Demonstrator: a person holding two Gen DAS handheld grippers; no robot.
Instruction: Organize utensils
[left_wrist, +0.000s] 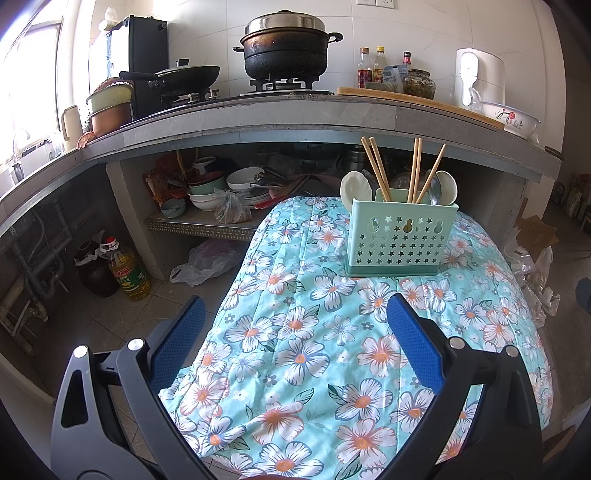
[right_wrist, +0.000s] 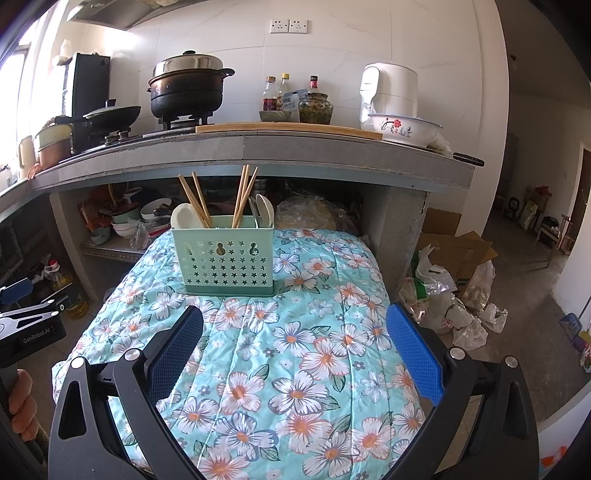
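Holder: a mint-green utensil holder (left_wrist: 397, 236) with star cut-outs stands upright at the far end of a flowered cloth (left_wrist: 303, 354), just in front of the kitchen counter (left_wrist: 258, 114).
Chopsticks: wooden chopsticks (left_wrist: 376, 168) lean in two bunches, handles up, one bunch toward the left of the holder and one toward the right, apparently sorted by kind.
Spoons: a white spoon (left_wrist: 355, 188) sits at the left end, another white spoon (left_wrist: 447, 188) and a metal spoon (left_wrist: 435, 192) at the right, bowls up.
Cloth: no loose utensil shows on it, so the sorting looks finished or nearly so.
Left gripper: the left gripper (left_wrist: 295, 328) hovers over the near cloth, blue pads spread wide, holding nothing, well apart from the holder.
Right gripper: the right gripper (right_wrist: 293, 339) hangs likewise, spread and empty, nearer the holder's base yet clear of it.
Counter: a black pot (left_wrist: 286, 46) and a pan (left_wrist: 188, 75) rest on the stove (left_wrist: 280, 86) behind, out of the work.
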